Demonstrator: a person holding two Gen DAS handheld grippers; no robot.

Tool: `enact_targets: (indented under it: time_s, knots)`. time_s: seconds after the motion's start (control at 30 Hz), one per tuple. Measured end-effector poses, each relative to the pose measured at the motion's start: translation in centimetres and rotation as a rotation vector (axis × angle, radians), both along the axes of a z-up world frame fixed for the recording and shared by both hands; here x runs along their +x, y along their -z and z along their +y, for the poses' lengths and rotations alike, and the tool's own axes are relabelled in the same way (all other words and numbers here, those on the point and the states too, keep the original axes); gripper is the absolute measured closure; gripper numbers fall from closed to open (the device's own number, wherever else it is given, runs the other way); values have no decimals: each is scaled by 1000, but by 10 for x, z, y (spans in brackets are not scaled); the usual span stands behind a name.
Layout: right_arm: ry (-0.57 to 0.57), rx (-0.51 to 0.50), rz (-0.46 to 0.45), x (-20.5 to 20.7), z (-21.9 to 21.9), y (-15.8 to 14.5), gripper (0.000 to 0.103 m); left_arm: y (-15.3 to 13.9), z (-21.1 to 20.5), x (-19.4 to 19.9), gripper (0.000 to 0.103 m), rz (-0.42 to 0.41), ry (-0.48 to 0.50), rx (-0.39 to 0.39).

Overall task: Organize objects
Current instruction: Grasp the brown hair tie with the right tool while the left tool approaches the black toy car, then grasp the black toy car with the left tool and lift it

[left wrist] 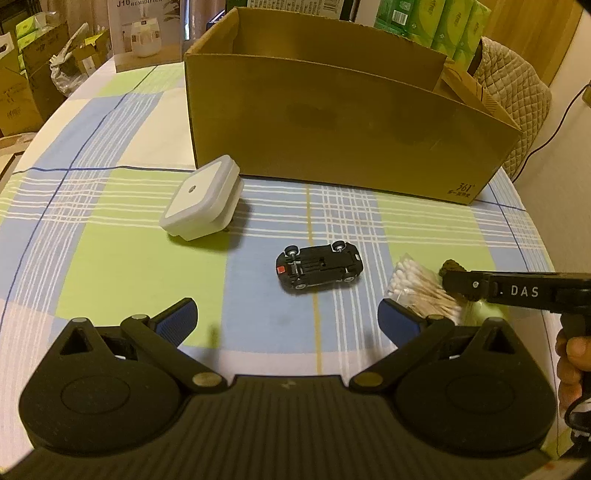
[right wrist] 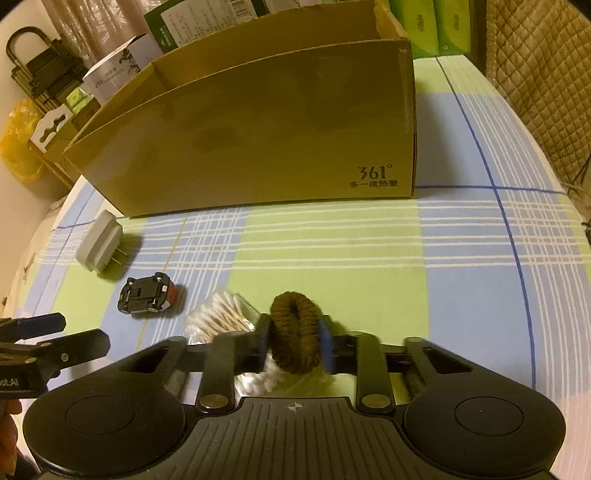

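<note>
My right gripper is shut on a brown fuzzy hair tie, squeezed upright between its blue pads, just above a bag of cotton swabs. In the left wrist view the right gripper comes in from the right over the cotton swabs, the hair tie showing at its tip. My left gripper stands open with nothing between its fingers, just short of a black toy car lying upside down. A white plug-in night light lies left of the car. An open cardboard box stands behind.
The table wears a blue, green and white checked cloth. A quilted chair back stands at the far right. Green tissue packs and cartons crowd the room behind the box. A hand holds the right gripper's handle.
</note>
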State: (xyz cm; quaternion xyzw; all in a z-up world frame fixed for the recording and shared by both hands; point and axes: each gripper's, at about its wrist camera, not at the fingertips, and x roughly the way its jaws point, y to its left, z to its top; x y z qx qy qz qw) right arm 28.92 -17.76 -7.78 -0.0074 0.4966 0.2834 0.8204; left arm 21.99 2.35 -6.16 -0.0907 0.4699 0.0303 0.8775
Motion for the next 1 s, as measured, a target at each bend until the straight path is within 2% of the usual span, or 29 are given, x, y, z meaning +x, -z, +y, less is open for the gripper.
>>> enact_targets:
  time_s: [0.3,0.43,0.63,0.87,0.93,1.0]
  knots:
    - [37,-17,-123,-4,1,-15,88,8,0,9,1,-13,-23,-34]
    - [44,-20,-133,-3,1,-15,88,14,-5,18,4,-41,-36,-56]
    - [48,-48,-142,-1,2,-13,88,28,-11,36,17,-22,-69,-66]
    - [38,-53,-142,-1,4,-11,88,36,-19,45,22,-30,-78,-46]
    - [34,-55,-145,-2,5,-11,88,36,-18,46,27,-30,-83,-39]
    - [34,-58,-149,-2,6,-11,88,35,-17,45,37,-29,-85,-20]
